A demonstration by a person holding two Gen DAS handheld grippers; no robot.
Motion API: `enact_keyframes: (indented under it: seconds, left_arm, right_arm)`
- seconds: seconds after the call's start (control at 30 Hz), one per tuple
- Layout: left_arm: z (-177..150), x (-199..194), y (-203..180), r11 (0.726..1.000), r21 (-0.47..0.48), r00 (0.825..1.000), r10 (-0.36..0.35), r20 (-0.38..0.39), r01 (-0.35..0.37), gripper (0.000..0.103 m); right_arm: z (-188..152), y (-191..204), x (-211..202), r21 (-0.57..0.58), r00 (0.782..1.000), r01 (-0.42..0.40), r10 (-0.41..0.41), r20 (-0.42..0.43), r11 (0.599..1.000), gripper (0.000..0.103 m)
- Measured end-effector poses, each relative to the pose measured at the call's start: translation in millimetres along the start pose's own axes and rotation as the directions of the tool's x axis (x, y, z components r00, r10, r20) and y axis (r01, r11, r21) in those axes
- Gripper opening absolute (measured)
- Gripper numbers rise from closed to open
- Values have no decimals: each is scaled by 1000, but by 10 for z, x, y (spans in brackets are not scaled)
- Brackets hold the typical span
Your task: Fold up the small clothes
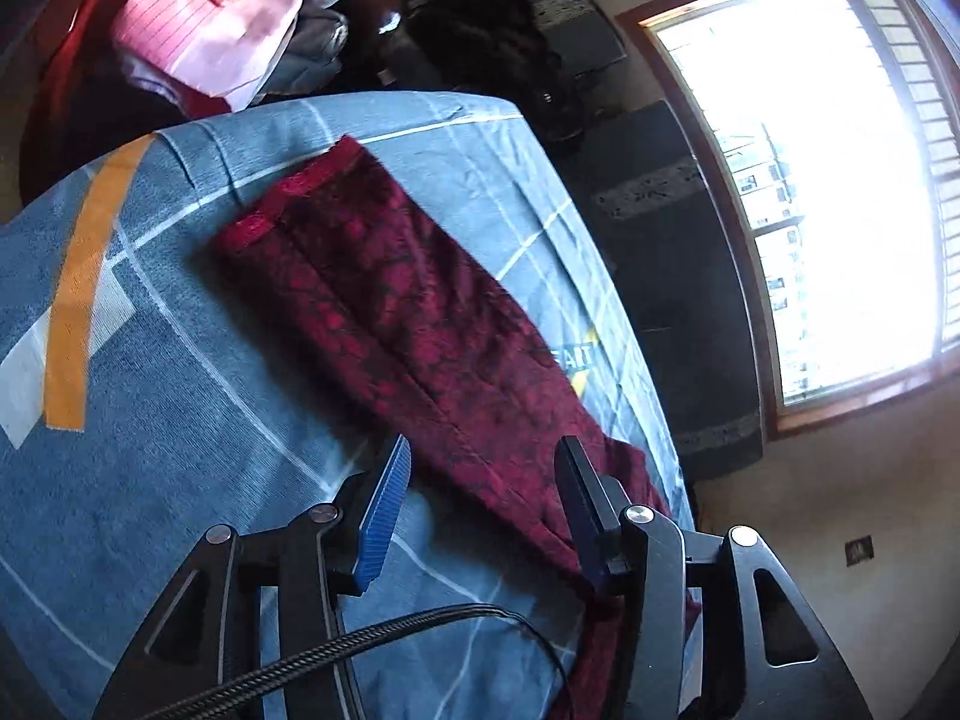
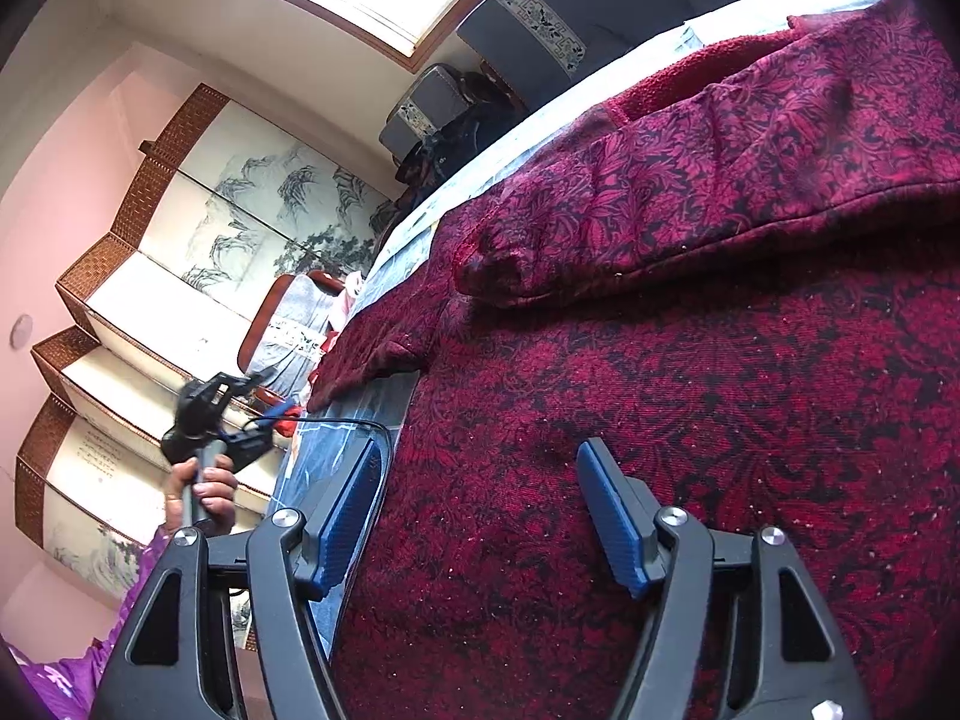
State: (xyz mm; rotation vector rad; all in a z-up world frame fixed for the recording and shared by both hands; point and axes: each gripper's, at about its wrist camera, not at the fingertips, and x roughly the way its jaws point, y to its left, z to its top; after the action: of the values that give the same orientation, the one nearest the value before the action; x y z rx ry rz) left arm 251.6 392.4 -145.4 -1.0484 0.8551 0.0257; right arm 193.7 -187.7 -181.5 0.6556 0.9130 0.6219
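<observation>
Red floral-patterned trousers (image 1: 420, 300) lie stretched flat on the blue bedsheet (image 1: 150, 420), with left tongs (image 1: 480, 456) and right tongs (image 2: 480, 462) both spread apart above the cloth, grasping nothing.

Bright, overexposed window (image 1: 822, 180) in a reddish-brown wooden frame, set in a cream wall (image 1: 840, 540). Dark grey cushioned seating (image 1: 678, 276) with patterned bands below it. Bed covered by a blue sheet (image 1: 150, 360) with white lines. Folding screen (image 2: 198, 222) painted with ink mountains, framed in woven brown. Pink wall (image 2: 54, 192) beside it.
</observation>
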Motion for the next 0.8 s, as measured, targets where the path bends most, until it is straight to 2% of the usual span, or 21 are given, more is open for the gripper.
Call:
enact_keyframes:
  seconds: [0.13,0.2,0.27,0.4,0.43,0.47,0.5,0.53,0.6,0.67,0.8]
  left_arm:
    - [126,167,263,996,-86,999,24,-23,-26,50]
    - [157,163,315,993,-121,1000,-9,-6,8,52]
    - [205,171,310,992,-127,1000,-6,-7,5,52]
    - [253,201,332,986,-162,997,-39,62,48,50]
    - [239,197,327,985,-166,997,-37,73,49,44]
    - [254,232,337,985,-167,997,-29,74,41,30]
    - [262,280,348,986,-162,997,-24,69,35,21]
    - [239,312,353,988,-151,997,-17,73,28,10]
    - [188,313,316,994,-105,994,-6,109,18,9]
    - [124,261,143,1000,-16,988,0,153,2,8]
    - [-95,68,-516,985,168,977,-80,199,47,8]
  right_arm:
    - [-5,33,22,-7,1000,13,-13,-1,1000,66]
    - [-11,60,33,-7,1000,16,-16,0,1000,66]
    - [-11,69,38,-7,1000,18,-18,0,1000,66]
    - [-9,75,52,-10,1000,24,-24,1,1000,67]
    - [-11,79,56,-10,1000,25,-25,1,1000,67]
    - [-9,85,66,-10,1000,25,-25,2,1000,67]
    - [-7,87,75,-9,1000,26,-26,3,1000,67]
    - [-9,87,78,-7,1000,25,-25,5,1000,67]
    - [-15,87,87,-7,1000,27,-27,7,1000,67]
    - [-19,102,100,-10,999,33,-33,5,999,67]
    - [10,180,129,-37,998,59,-60,-7,998,68]
